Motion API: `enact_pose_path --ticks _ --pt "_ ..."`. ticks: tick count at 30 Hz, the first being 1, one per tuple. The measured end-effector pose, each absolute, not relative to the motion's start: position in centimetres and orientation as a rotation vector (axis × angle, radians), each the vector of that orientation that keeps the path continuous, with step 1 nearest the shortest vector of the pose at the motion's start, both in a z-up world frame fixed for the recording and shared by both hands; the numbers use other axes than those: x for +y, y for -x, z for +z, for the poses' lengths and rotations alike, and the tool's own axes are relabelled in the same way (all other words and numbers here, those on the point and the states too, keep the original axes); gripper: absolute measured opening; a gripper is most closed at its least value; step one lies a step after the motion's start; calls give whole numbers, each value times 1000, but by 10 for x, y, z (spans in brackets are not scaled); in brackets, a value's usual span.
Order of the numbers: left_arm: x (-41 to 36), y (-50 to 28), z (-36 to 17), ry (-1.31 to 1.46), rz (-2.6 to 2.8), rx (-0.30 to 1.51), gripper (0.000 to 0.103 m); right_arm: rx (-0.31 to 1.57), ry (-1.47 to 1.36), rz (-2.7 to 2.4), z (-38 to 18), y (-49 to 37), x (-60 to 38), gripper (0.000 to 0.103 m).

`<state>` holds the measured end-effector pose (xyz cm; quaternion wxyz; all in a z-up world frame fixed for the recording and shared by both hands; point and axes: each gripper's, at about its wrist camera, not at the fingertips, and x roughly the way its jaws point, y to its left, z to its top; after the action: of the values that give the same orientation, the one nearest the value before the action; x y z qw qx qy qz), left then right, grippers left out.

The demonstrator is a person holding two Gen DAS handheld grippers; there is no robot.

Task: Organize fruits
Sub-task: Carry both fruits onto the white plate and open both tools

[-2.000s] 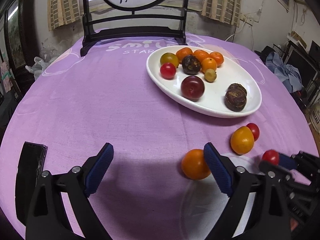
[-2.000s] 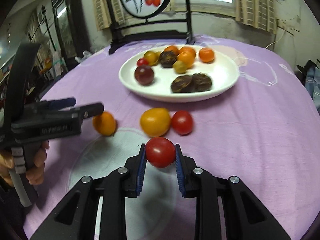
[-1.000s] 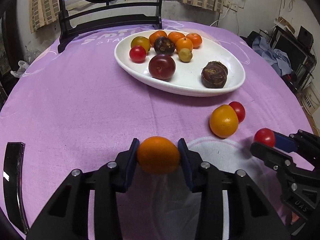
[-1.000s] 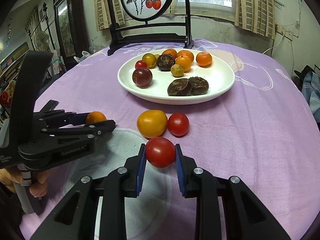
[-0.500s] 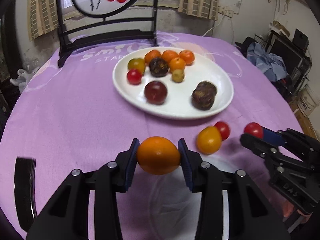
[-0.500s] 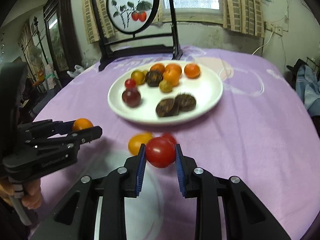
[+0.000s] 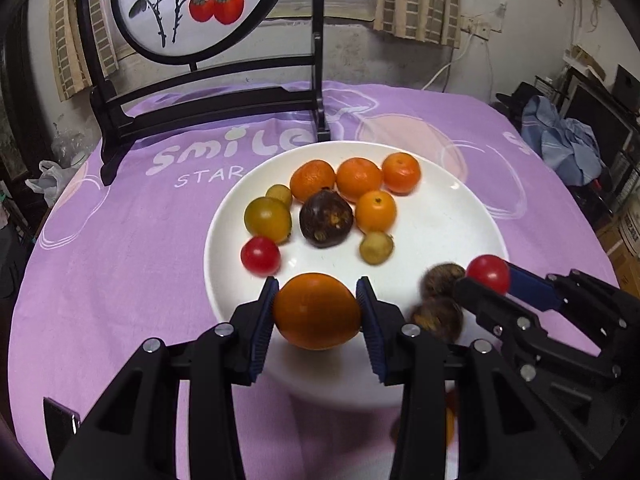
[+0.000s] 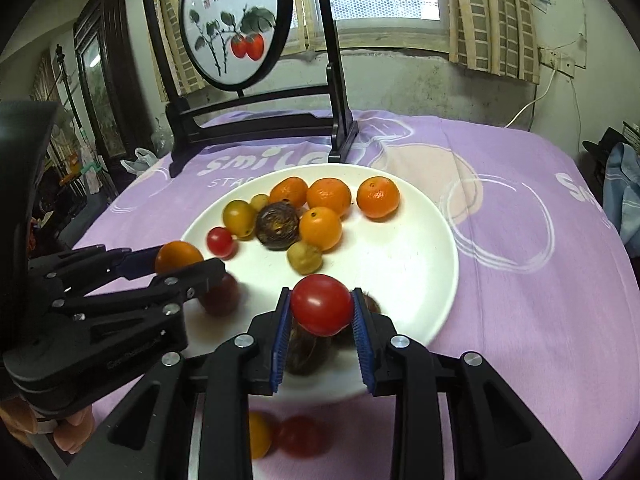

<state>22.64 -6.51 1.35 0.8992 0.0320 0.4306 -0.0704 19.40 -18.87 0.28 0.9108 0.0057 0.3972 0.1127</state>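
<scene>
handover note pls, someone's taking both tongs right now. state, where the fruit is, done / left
Left tongs: shut on an orange fruit, above the near rim of the white plate.
Right tongs: jaws starting to open, red tomato still between the pads, above the plate's near edge.
Done: most of the fruit lies on the plate.
Left: set both down; then fetch the yellow fruit and second red tomato from the cloth in front of the plate.

Black gripper (image 7: 316, 312) frames, blue ribbed pads (image 7: 262, 330), silver screws.
</scene>
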Motion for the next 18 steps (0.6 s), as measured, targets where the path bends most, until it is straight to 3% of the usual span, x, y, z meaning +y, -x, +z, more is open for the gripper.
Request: enact_pose_path --ticks 2,3,4,7,15,18 --pt "-65 -238 8 -55 -126 899 39 834 -25 253 -3 -205 -189 31" --pt "-65 -242 6 -41 -120 903 42 836 -34 264 -5 -207 -190 40" --pt "-63 -244 4 -29 -103 908 56 830 -41 262 -6 -207 -191 41" --pt "-59 -243 3 -21 -73 878 75 815 -41 250 -8 -205 -195 41" --pt "-62 -221 8 -59 -69 837 83 839 -44 254 -13 -186 -204 41" --pt "-59 -210 10 -48 -62 835 87 832 -46 249 -9 -174 -207 46"
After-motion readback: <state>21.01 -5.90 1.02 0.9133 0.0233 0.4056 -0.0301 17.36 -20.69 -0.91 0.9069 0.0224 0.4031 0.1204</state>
